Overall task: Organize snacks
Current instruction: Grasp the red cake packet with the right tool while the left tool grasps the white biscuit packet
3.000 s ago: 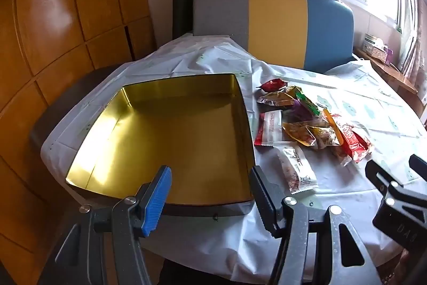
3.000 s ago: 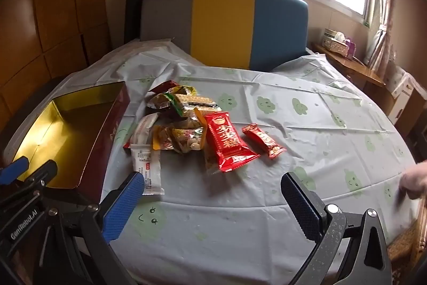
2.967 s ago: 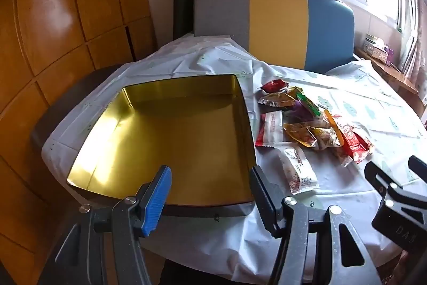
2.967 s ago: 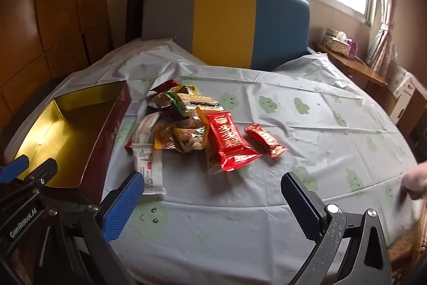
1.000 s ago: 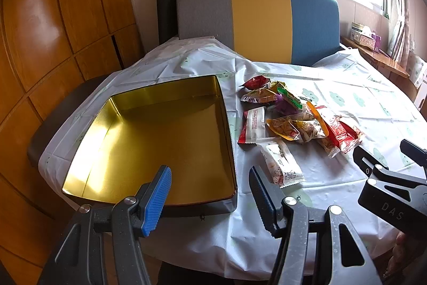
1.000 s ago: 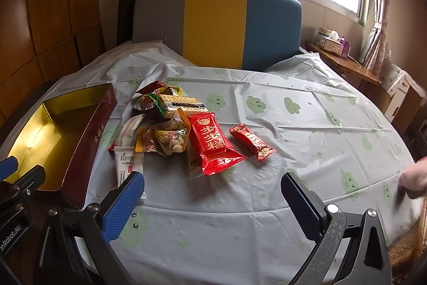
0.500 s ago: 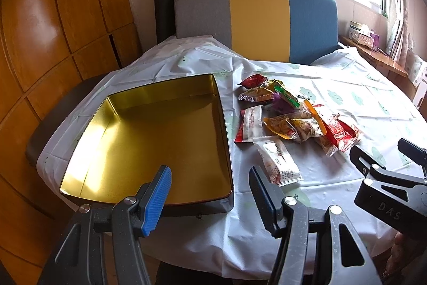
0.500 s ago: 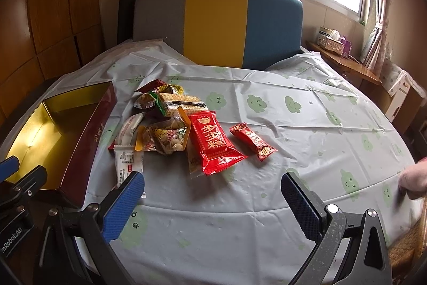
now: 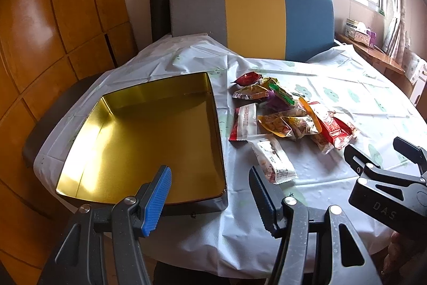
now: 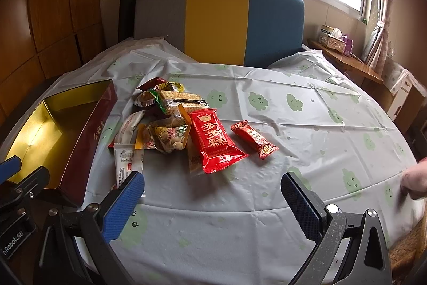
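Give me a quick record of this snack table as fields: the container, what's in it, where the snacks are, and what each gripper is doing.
container: gold-lined rectangular tin, dark red outside, on the cloud-print tablecloth
contents: no snacks inside
snacks: pile of wrapped packets beside the tin, on the cloth
outlier: small red snack bar, apart from the pile
left gripper: jaws open, holding nothing
right gripper: jaws open, holding nothing
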